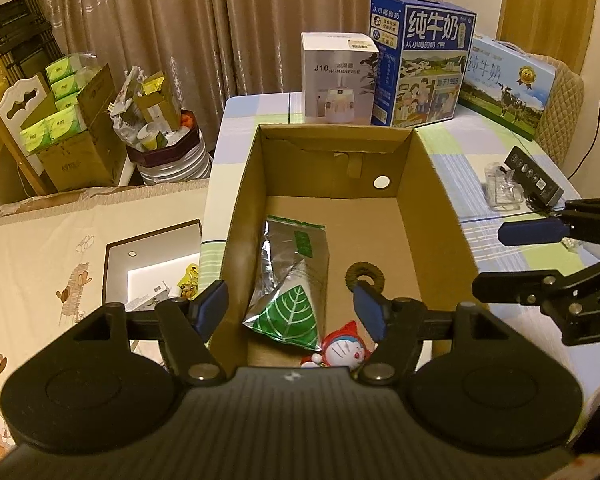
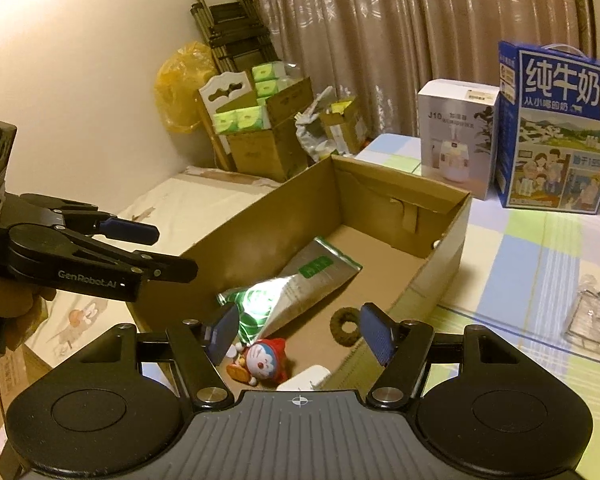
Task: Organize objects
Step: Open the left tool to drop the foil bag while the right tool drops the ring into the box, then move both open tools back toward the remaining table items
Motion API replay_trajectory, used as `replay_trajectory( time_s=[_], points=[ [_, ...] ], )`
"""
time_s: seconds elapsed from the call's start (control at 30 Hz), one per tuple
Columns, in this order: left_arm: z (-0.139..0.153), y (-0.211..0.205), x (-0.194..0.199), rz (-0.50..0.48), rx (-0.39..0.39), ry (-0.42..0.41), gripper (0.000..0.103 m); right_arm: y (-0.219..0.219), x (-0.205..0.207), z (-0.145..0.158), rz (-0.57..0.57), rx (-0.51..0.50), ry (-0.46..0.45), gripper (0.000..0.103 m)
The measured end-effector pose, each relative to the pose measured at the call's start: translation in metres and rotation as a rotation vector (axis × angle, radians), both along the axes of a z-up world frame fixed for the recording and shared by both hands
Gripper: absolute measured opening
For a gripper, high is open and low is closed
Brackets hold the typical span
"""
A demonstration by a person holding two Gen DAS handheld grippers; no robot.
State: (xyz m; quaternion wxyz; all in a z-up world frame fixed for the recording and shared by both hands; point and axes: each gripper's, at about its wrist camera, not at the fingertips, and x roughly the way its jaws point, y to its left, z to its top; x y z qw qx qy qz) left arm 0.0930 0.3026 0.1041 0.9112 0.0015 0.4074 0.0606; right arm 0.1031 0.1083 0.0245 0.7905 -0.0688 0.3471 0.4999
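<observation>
A cartoon toy (image 1: pixel 342 350) is seen just ahead of the left gripper (image 1: pixel 292 306), whose jaws are spread and empty. Beyond them, foil packets (image 1: pixel 290 276) lie gathered in the cardboard box (image 1: pixel 240 200), presumably for sorting. The right gripper (image 2: pixel 300 334) is likewise held apart.

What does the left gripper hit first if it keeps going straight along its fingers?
Probably the foil pouch lying in the cardboard box: it sits midway between the open left gripper fingers. Depth is unclear; nothing closer shows.
</observation>
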Motion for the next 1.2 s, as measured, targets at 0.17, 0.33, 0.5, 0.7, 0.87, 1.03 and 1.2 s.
replay_trajectory(
  time_s=[0.17, 0.33, 0.5, 0.7, 0.87, 1.03, 1.2],
  points=[
    [0.007, -0.011, -0.007, -0.004, -0.002, -0.010, 0.069, -0.014, -0.005, 0.008, -0.013, -0.001, -0.012, 0.064],
    [0.016, -0.027, -0.014, -0.013, 0.002, -0.023, 0.075, -0.031, -0.009, 0.019, -0.032, 0.008, -0.027, 0.064],
    [0.025, -0.047, -0.018, -0.021, 0.003, -0.045, 0.086, -0.057, -0.013, 0.028, -0.059, 0.016, -0.048, 0.064],
    [0.037, -0.080, -0.019, -0.052, -0.001, -0.078, 0.099, -0.100, -0.010, 0.039, -0.122, 0.022, -0.071, 0.064],
    [0.045, -0.112, -0.016, -0.091, -0.002, -0.098, 0.102, -0.143, -0.006, 0.046, -0.191, 0.025, -0.076, 0.064],
    [0.053, -0.145, -0.014, -0.139, -0.010, -0.125, 0.102, -0.188, -0.002, 0.051, -0.257, 0.025, -0.092, 0.064],
    [0.054, -0.178, -0.007, -0.185, -0.017, -0.147, 0.102, -0.239, 0.007, 0.046, -0.345, 0.016, -0.099, 0.064]
  ],
)
